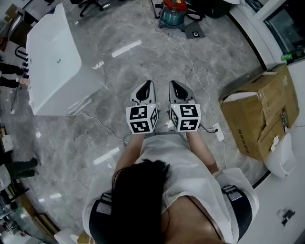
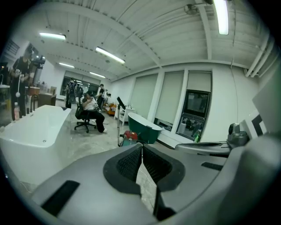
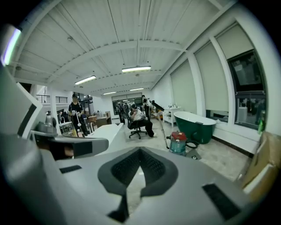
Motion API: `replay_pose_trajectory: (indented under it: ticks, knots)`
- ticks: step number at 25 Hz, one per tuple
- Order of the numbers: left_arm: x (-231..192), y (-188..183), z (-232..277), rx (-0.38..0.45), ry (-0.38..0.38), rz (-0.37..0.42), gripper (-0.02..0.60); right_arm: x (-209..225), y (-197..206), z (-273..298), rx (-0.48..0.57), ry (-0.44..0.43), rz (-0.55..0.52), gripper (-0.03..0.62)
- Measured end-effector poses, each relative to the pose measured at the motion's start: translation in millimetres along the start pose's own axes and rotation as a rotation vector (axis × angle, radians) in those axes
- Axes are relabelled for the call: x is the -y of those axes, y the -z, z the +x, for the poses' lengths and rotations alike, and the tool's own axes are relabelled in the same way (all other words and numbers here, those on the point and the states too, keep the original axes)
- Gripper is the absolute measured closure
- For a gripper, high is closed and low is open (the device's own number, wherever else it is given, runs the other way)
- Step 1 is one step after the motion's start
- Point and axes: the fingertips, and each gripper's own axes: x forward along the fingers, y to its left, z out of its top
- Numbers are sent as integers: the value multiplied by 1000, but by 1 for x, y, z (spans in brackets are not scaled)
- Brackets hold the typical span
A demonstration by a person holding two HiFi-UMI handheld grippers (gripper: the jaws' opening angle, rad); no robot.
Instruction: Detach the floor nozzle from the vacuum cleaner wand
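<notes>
The vacuum cleaner point(image 1: 172, 14) stands at the far edge of the floor point(image 1: 143, 62), with its wand point(image 3: 161, 125) leaning up; a flat dark piece point(image 1: 194, 31) just beside it may be the floor nozzle, but I cannot be sure; the left gripper point(image 1: 147, 87) and right gripper point(image 1: 174, 86) hang side by side, well apart from it, both squeezed closed on nothing; I think they are tucked together because the job is not yet begun; a white tub point(image 1: 52, 62) sits by the left edge.

Glossy grey marbled floor point(image 1: 157, 62), white rectangular bathtub point(image 1: 52, 62) at left, opened brown cardboard box point(image 1: 259, 114) at right, dark green oval bathtub point(image 3: 195, 125) beside the windows
</notes>
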Motion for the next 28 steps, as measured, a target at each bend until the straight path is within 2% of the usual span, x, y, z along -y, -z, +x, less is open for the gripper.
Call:
replay_pose_trajectory:
  ticks: [12,28]
  knots:
    - [-27,-8,25,-15,2,-15,568,-3,-8,34,-4,-8,42,579]
    - [-81,-35,78,-22,42,-16,568,-12,-25,107,-33,23,4,579]
